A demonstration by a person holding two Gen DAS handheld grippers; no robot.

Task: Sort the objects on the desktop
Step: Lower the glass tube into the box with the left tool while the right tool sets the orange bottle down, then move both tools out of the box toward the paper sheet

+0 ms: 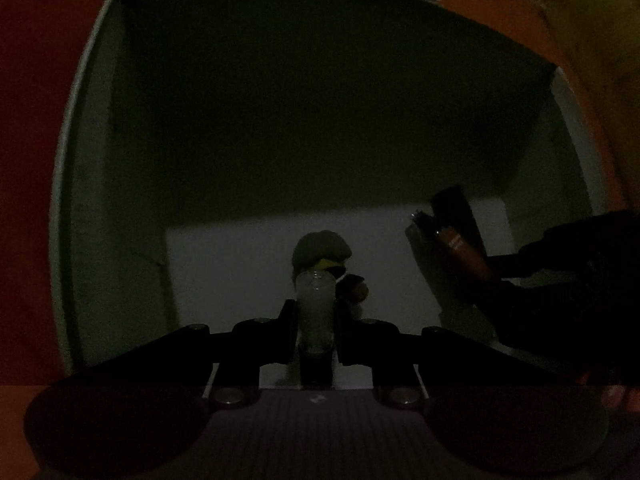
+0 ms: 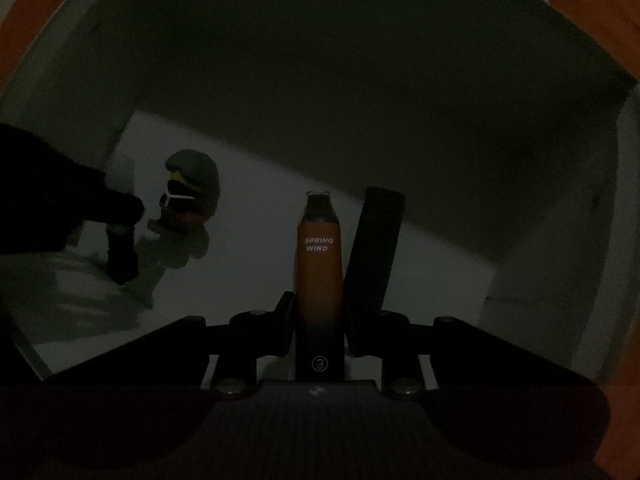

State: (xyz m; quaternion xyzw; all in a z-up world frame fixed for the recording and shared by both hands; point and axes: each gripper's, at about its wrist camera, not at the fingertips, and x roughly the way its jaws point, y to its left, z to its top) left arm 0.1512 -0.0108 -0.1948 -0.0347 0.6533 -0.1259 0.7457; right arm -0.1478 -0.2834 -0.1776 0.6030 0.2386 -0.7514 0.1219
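Both tongs reach into the box (image 1: 100, 128): left tongs (image 1: 316, 320) pinch a vial (image 1: 315, 300), right tongs (image 2: 319, 312) pinch an orange stick (image 2: 319, 264). Dropped now, either could hit the toy (image 2: 192, 188).

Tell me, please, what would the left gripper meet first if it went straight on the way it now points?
Probably the small figure, which sits just beyond the pale tube held in the left gripper. The tube's tip would likely touch first, though depth is hard to judge in this dim box.

Frosted translucent bottle (image 1: 315, 304), matt box (image 1: 96, 168)
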